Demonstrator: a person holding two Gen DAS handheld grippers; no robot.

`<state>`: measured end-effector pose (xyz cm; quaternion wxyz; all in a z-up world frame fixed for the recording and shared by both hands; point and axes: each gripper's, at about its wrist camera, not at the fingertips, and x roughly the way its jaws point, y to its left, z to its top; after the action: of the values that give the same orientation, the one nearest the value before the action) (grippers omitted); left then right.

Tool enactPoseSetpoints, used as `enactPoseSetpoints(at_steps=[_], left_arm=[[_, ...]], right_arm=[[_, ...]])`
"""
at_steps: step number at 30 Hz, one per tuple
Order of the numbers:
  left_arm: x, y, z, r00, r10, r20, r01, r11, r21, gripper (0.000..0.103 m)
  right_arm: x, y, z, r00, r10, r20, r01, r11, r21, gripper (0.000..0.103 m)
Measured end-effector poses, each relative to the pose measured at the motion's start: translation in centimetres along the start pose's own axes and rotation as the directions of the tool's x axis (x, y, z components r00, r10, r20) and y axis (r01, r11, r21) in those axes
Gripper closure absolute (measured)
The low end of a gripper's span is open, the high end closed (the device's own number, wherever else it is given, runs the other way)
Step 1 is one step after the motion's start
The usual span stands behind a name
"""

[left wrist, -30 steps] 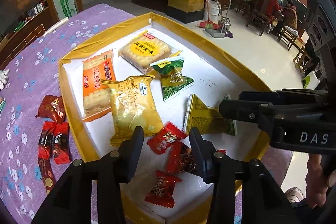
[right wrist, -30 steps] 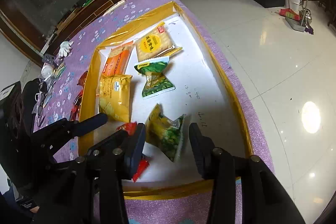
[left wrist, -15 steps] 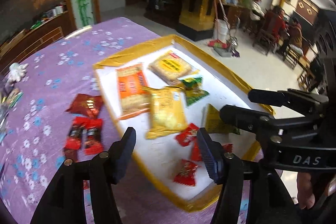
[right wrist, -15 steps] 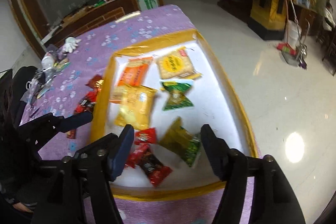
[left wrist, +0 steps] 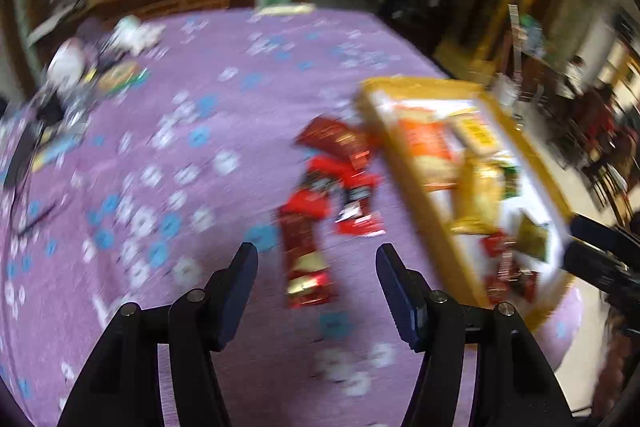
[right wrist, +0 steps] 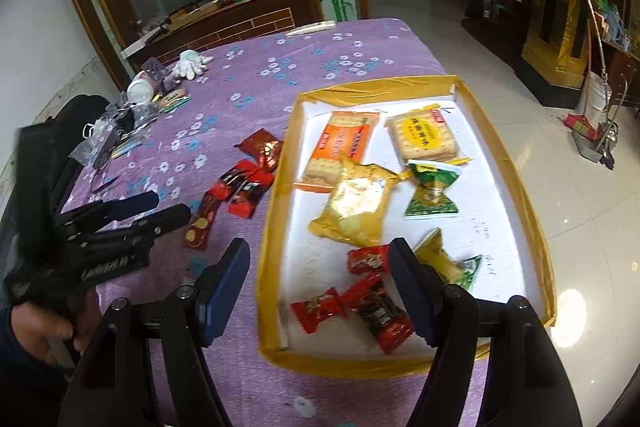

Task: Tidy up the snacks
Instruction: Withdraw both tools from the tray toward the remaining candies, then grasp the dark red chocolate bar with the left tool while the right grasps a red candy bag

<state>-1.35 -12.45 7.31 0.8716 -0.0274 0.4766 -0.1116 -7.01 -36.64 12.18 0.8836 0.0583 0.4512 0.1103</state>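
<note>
A white tray with a yellow rim (right wrist: 276, 187) (left wrist: 408, 187) holds an orange cracker pack (right wrist: 340, 151), a yellow biscuit pack (right wrist: 424, 139), a golden pack (right wrist: 356, 203), a green pack (right wrist: 432, 191), a yellow-green pack (right wrist: 452, 263) and red candies (right wrist: 320, 309). Left of it, several red packets (right wrist: 240, 187) (left wrist: 340, 179) lie on the purple cloth. My left gripper (left wrist: 316, 259) (right wrist: 160, 209) is open above a long red packet (left wrist: 304, 267) and holds nothing. My right gripper (right wrist: 320, 255) (left wrist: 592, 239) is open above the tray's near left part, also holding nothing.
A white glove (right wrist: 190, 65) and mixed clutter (right wrist: 132, 115) lie at the far left of the purple flowered cloth (right wrist: 280, 67). A hand (right wrist: 36, 327) holds the left gripper's handle. The table drops off to shiny floor tiles (right wrist: 580, 187) right of the tray.
The left gripper swung left off the tray to over the red packets on the cloth. Both grippers' jaws widened. The right gripper drew back from the yellow-green pack, which lies in the tray.
</note>
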Motion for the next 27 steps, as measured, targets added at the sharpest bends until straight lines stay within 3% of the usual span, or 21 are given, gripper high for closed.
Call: enactPoseSetpoints(at_steps=[3,6,13,17,27], left_arm=[[1.8,1.0,-0.4,0.998,0.033,-0.044,-0.034,0.999,-0.013,0.039],[3.1,1.1,-0.4,0.997,0.015,-0.07,-0.017,1.0,-0.023,0.04],[6.2,0.1,0.6,0.994,0.05,-0.093,-0.047,0.998,0.033,0.057],[6.3,-0.1,0.8,0.994,0.085,-0.074,-0.081,0.995,0.061,0.074],[3.5,4.0,-2.6,0.992,0.107,-0.062,-0.108,0.994,0.0,0.075]], right_arm=[[0.0,0.3,-0.2,1.0,0.018,-0.016,-0.018,1.0,-0.003,0.032],[0.0,0.9,-0.5,0.999,0.017,-0.03,-0.018,0.999,-0.032,0.032],[-0.5,0.9,-1.1,0.999,0.015,-0.041,-0.017,0.999,-0.051,0.032],[-0.4,0.8,-1.1,0.999,0.027,-0.047,-0.029,0.999,-0.045,0.032],[1.6,3.4,0.7,0.99,0.111,-0.091,-0.118,0.99,-0.071,0.034]])
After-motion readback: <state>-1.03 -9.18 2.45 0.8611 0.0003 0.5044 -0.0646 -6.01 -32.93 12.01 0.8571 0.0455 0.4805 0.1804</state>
